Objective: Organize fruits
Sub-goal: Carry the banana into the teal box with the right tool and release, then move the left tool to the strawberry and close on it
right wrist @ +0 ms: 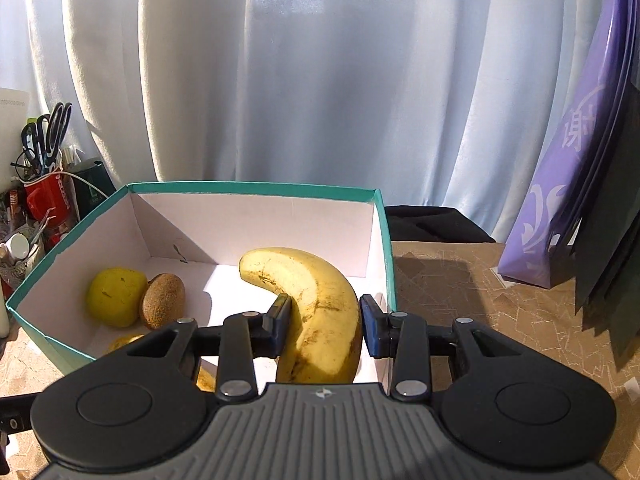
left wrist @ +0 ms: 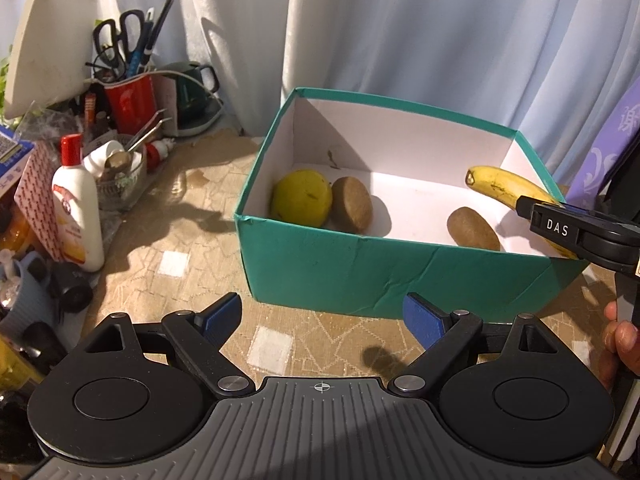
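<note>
Banana going into the teal box

The left gripper [left wrist: 322, 322] is hanging with its jaws wide apart and nothing between them, pointing at the bare tablecloth [left wrist: 172, 248] just short of the box; the right gripper [right wrist: 323, 326] is clamping the banana [right wrist: 316, 312] across its middle, both blue pads pressing on the peel, and is holding it above the box floor by the right-hand wall; beyond it, inside the teal box [left wrist: 360, 272], one kiwi [left wrist: 473, 229] is lying near the front wall, and a second kiwi [left wrist: 352, 205] is touching the yellow fruit [left wrist: 301, 197] at the left; judging from this, the banana wants lowering until it is resting on the white floor clear of the near kiwi, only then letting go, so it is not dropping or bruising; the curtain [right wrist: 320, 80] is hanging behind.
</note>
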Action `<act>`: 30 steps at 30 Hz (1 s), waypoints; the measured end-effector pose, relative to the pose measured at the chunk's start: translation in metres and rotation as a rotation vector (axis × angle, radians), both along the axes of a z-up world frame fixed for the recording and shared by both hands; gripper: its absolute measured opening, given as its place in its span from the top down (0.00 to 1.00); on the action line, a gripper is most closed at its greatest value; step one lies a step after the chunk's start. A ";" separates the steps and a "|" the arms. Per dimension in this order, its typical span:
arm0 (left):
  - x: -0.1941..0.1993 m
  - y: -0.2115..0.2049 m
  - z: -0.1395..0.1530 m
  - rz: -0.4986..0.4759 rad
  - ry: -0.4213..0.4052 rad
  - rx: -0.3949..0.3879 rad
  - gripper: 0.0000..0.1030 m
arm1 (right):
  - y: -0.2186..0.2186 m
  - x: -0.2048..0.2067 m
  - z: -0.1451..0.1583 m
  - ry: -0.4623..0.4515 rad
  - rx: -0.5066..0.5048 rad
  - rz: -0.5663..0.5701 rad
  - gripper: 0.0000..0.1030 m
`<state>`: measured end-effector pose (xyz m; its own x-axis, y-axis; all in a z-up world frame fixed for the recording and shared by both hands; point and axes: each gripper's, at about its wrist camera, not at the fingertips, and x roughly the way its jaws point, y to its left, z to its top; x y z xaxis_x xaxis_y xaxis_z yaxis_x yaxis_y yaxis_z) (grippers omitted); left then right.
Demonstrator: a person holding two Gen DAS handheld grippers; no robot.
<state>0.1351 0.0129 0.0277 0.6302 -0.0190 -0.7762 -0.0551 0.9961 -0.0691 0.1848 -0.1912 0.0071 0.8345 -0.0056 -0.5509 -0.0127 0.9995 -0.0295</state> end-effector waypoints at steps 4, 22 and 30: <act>0.001 -0.001 -0.002 -0.004 0.008 0.003 0.11 | 0.006 0.004 -0.007 0.004 -0.054 0.012 0.65; -0.009 0.005 -0.014 -0.025 0.018 0.018 0.11 | 0.004 -0.077 0.034 -0.156 -0.030 0.019 0.25; -0.039 0.013 -0.034 -0.074 -0.007 0.049 0.11 | -0.002 -0.150 0.025 -0.113 -0.018 -0.009 0.16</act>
